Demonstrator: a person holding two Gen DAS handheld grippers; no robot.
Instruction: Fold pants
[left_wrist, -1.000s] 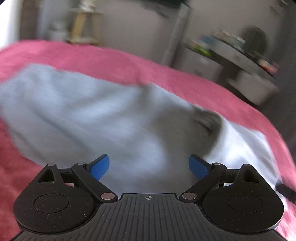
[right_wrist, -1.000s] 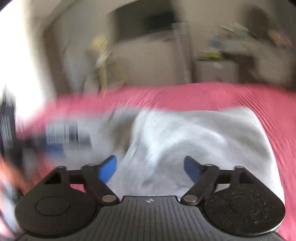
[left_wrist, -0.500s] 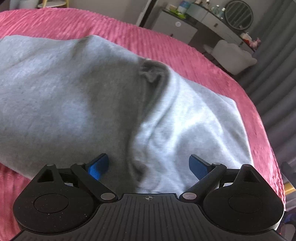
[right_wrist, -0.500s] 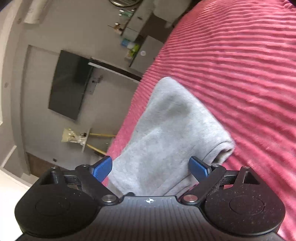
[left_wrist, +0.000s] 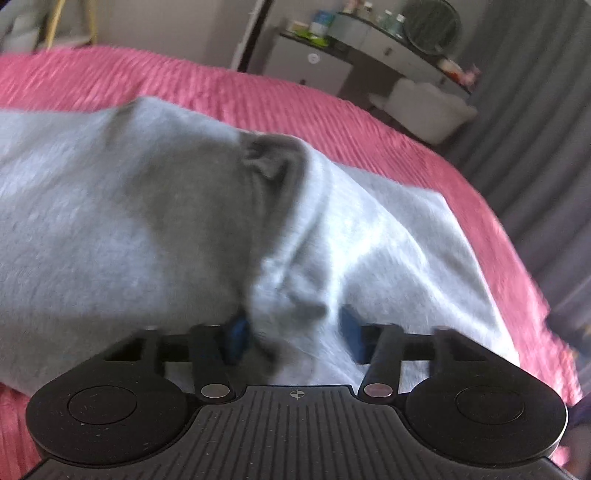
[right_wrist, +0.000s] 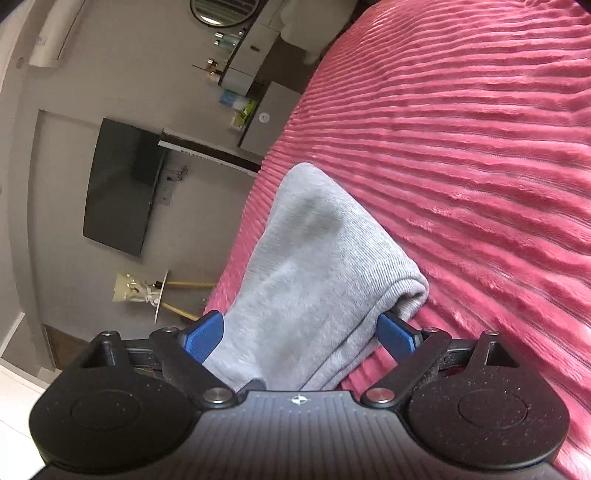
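Grey sweatpants (left_wrist: 122, 236) lie in a bunched heap on the pink bedspread (left_wrist: 295, 99). My left gripper (left_wrist: 295, 332) has its blue pads (left_wrist: 238, 334) partly closed around a raised fold of the grey fabric, which bulges between them. In the right wrist view the pants (right_wrist: 314, 266) show as a folded edge on the bed. My right gripper (right_wrist: 303, 332) is open, with its blue pads (right_wrist: 203, 332) on either side of that thick folded edge, one under it.
The ribbed pink bedspread (right_wrist: 461, 166) stretches to the right. Beyond the bed stand a wall TV (right_wrist: 118, 184), a dresser with bottles (left_wrist: 369, 40), a white chair (left_wrist: 424, 107) and grey curtains (left_wrist: 535, 92).
My left gripper's pads have closed in from wide open onto a fold of the pants. My right gripper has moved slightly forward along the folded edge and stays open.
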